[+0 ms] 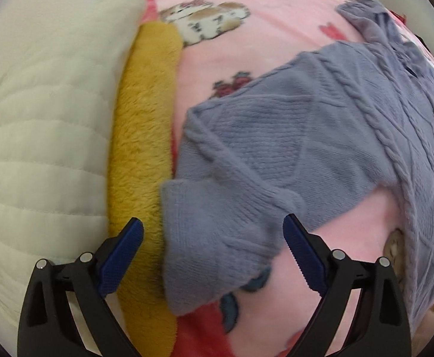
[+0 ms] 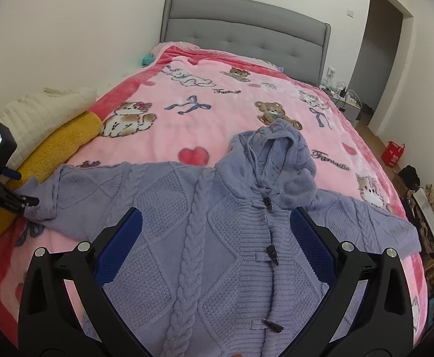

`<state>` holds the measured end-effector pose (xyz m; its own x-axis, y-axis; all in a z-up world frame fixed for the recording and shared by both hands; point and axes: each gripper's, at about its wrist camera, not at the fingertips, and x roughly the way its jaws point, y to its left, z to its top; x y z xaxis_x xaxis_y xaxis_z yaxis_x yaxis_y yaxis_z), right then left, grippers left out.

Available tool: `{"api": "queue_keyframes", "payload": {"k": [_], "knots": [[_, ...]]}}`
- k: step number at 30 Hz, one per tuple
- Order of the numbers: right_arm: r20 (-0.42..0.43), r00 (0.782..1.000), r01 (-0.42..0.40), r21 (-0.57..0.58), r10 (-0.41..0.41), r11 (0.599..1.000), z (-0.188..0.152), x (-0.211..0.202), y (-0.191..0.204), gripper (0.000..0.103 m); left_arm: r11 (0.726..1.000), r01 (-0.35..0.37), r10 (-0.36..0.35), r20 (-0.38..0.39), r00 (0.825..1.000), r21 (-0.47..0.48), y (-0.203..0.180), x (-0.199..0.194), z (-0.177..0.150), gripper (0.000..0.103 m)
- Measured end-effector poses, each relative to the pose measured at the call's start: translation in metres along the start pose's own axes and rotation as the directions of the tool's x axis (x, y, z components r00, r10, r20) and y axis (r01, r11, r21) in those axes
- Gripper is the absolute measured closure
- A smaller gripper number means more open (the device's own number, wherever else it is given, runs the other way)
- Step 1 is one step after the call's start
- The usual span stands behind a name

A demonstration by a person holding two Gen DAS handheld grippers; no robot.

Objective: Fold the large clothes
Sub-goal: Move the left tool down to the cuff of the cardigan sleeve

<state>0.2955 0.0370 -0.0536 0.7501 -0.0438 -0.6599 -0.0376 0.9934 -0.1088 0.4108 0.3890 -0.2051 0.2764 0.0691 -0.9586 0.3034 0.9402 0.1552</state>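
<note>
— What's nearest? 
— Lavender cardigan (image 2: 217,238) under my right tongs (image 2: 217,226), spread flat on the pink blanket (image 2: 217,113); both tongs gape wide, empty.
— And left?
— My left tongs (image 1: 214,255) straddle its cuff (image 1: 205,255); mustard cushion (image 1: 145,148) and white quilt (image 1: 38,119) crowd alongside.

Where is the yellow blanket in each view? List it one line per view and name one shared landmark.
Left wrist view: the yellow blanket runs top to bottom left of centre, between the white quilt and the cardigan sleeve.
Right wrist view: the yellow blanket lies at the left edge, beside the white quilt.
Shared landmark: the cat print on the pink bedspread.
</note>
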Motion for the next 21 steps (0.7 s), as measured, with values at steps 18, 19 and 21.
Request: {"api": "queue_keyframes", "payload": {"k": [18,19,21], "knots": [[-0.045,0.999,-0.002,0.085,0.005,0.996,-0.027,0.0,-0.019,0.008,0.994,0.08,-0.093,-0.198,0.976,-0.074,0.01,0.018,0.028,0.005],[-0.048,0.999,-0.002,0.093,0.006,0.996,-0.03,0.0,-0.02,0.008,0.994,0.069,-0.085,-0.209,0.974,-0.078,0.01,0.02,0.03,0.005],[-0.055,0.998,0.0,0.113,0.006,0.994,-0.037,0.001,-0.024,0.008,0.996,0.038,-0.056,-0.229,0.972,-0.083,0.008,0.026,0.036,0.005]]}}
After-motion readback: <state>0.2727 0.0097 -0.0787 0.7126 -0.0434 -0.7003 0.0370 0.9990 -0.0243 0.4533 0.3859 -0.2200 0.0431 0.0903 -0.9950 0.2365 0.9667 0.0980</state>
